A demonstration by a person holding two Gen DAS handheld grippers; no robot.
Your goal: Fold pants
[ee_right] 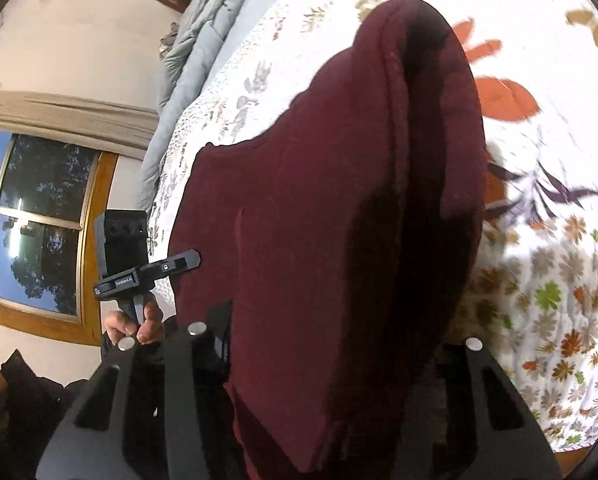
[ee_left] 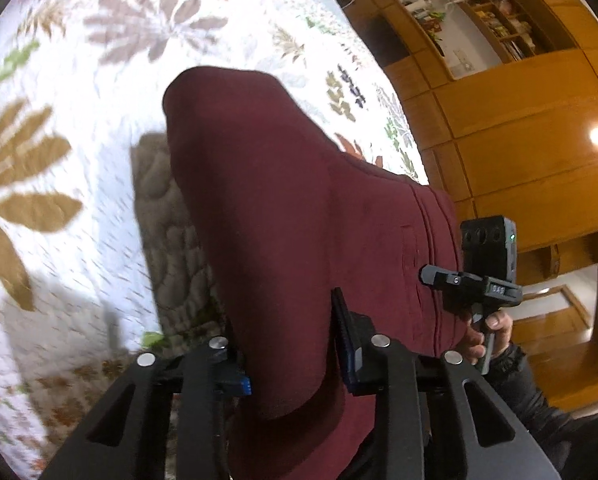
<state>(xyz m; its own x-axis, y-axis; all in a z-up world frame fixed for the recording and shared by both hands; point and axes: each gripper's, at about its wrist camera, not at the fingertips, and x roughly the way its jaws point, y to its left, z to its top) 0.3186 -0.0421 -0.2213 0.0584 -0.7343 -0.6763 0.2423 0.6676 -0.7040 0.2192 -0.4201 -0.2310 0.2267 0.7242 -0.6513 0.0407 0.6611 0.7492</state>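
I see both my grippers angled downward, each one's fingers clamped on the thick maroon fleece pants [ee_left: 283,216]. The left gripper [ee_left: 295,356] and right gripper [ee_right: 339,344] hold them up above the white leaf-print quilted bed [ee_left: 79,152].

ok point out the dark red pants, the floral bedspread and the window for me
dark red fabric pants [ee_left: 283,208]: left wrist view, middle of the lifted cloth
white floral quilted bedspread [ee_left: 111,128]: left wrist view, bare patch
wood-framed window [ee_right: 39,220]: right wrist view, glass pane
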